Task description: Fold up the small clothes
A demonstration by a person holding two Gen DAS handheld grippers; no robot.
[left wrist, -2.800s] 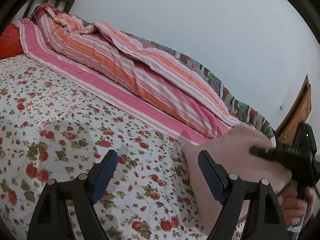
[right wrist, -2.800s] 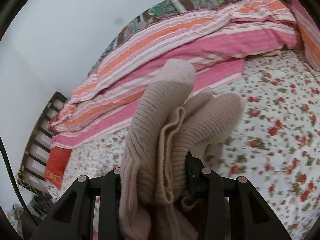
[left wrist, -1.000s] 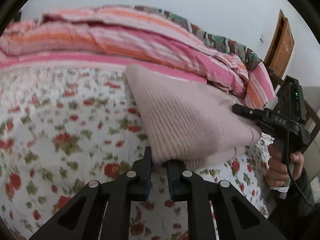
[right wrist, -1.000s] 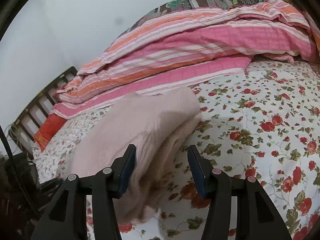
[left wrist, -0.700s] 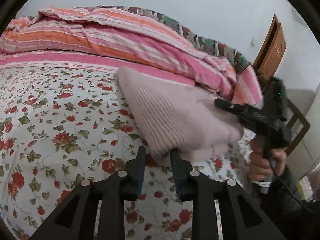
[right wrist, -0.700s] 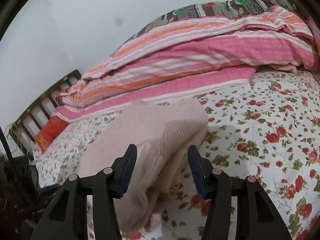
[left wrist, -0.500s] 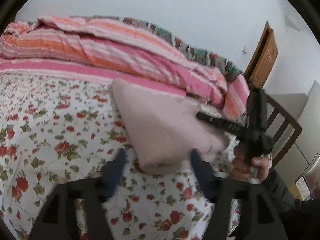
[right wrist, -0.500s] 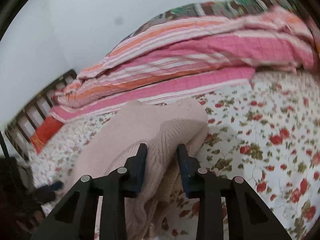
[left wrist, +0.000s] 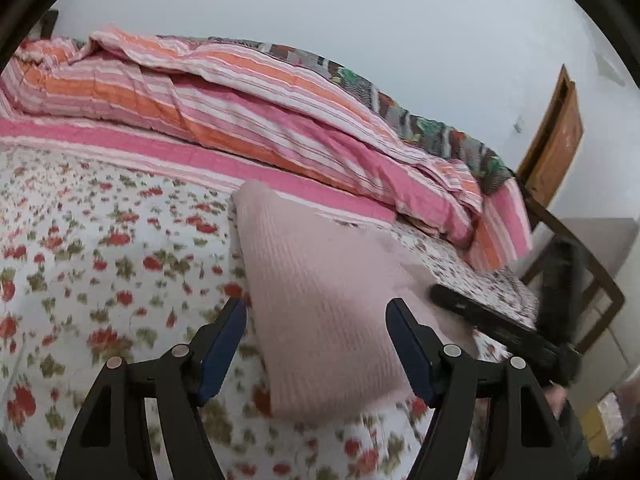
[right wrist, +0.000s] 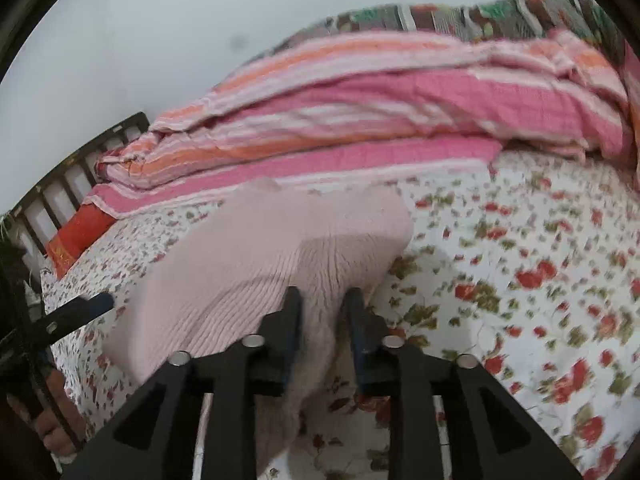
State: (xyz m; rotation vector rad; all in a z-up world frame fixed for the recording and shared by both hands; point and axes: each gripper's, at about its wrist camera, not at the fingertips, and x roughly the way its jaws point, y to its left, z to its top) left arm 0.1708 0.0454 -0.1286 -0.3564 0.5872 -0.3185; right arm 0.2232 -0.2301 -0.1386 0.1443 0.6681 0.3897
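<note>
A folded pale pink knit sweater [left wrist: 320,292] lies on the floral bed sheet [left wrist: 100,248]. My left gripper [left wrist: 316,344] is open, its blue-padded jaws wide apart on either side of the sweater's near corner without gripping it. In the right wrist view the sweater [right wrist: 260,256] fills the middle, and my right gripper [right wrist: 322,320] is shut on its near edge, knit bunched between the jaws. The right gripper also shows as a dark blurred shape at the right of the left wrist view [left wrist: 500,328].
A rolled pink and orange striped quilt [left wrist: 240,120] lies along the far side of the bed against the wall. A wooden chair [left wrist: 580,280] and door [left wrist: 556,136] stand beyond the bed's right end. A dark slatted headboard [right wrist: 60,184] and red pillow [right wrist: 80,232] are at left.
My left gripper, shut on the sweater's corner a second ago, has opened wide and let go. My right gripper, open around the sweater's edge before, has closed on it.
</note>
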